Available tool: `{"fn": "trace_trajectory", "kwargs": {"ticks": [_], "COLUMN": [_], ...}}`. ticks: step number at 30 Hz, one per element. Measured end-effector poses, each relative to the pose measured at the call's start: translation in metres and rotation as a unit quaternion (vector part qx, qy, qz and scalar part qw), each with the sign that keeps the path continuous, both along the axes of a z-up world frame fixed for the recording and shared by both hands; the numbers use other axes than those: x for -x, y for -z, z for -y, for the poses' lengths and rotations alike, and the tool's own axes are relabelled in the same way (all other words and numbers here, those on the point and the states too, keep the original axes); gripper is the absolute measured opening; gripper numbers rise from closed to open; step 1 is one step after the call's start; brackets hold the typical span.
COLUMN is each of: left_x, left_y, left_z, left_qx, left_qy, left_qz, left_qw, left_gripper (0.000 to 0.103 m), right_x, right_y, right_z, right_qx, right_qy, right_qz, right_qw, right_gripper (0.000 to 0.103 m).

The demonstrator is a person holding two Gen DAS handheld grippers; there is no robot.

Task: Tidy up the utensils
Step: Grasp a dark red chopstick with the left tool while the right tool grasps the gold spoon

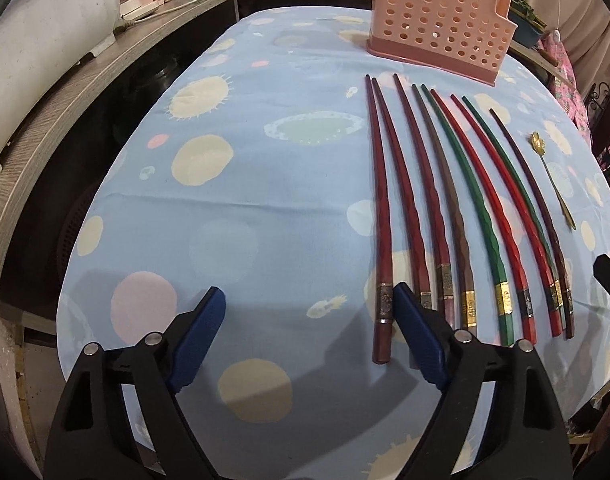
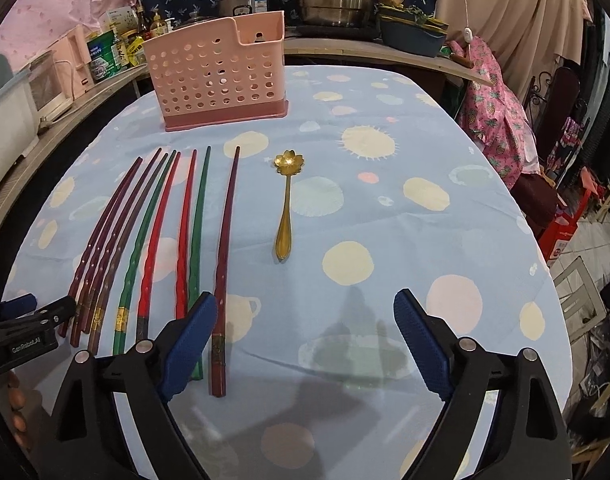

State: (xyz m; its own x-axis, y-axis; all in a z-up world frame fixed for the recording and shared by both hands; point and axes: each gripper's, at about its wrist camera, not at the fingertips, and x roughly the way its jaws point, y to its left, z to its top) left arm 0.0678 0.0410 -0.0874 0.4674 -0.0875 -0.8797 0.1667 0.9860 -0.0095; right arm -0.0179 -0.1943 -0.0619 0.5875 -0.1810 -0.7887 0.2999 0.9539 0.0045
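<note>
Nothing's been sorted yet, by the look of it: all the chopsticks are lying side by side in a row on the surface, tips pointing toward the pink holder at the far end, w/ the gold flower spoon lying apart on the right of the row. The holder is standing upright & looks empty thru its holes, tho its inside isn't fully visible.

Left tongs are hovering spread wide, gripping nothing; the right-hand pad is sitting just beside the butt end of the leftmost dark-red chopstick, so that one isn't between the pads yet. Right tongs are likewise released & empty, w/ the left-hand pad overlapping the butt ends of the rightmost sticks in view.

Judging from this, the step in hand is the approach to a first pick. Next move is calling for shifting a pair of tongs sideways so a single stick is lying between the pads, lowering, closing near the thick end, then carrying it tip-down into the holder.
</note>
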Motion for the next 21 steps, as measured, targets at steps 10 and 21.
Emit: {"fn": "trace_trajectory", "kwargs": {"ticks": [10,21], "left_x": [-0.002,-0.009], "left_y": [-0.007,-0.006], "left_z": [0.006,0.007], "left_qx": [0.007,0.013], "left_qy": [0.016,0.017], "left_qz": [0.001,-0.005], "left_qw": [0.9998,0.9998], "left_gripper": [0.020,0.010], "right_x": [-0.028,-0.051], "right_y": [0.014,0.020], "right_z": [0.017,0.016], "right_qx": [-0.034,-0.040], "right_qy": [0.011,0.002], "right_qz": [-0.008,-0.008], "right_qw": [0.999,0.999], "right_gripper": [0.056,0.030]}}
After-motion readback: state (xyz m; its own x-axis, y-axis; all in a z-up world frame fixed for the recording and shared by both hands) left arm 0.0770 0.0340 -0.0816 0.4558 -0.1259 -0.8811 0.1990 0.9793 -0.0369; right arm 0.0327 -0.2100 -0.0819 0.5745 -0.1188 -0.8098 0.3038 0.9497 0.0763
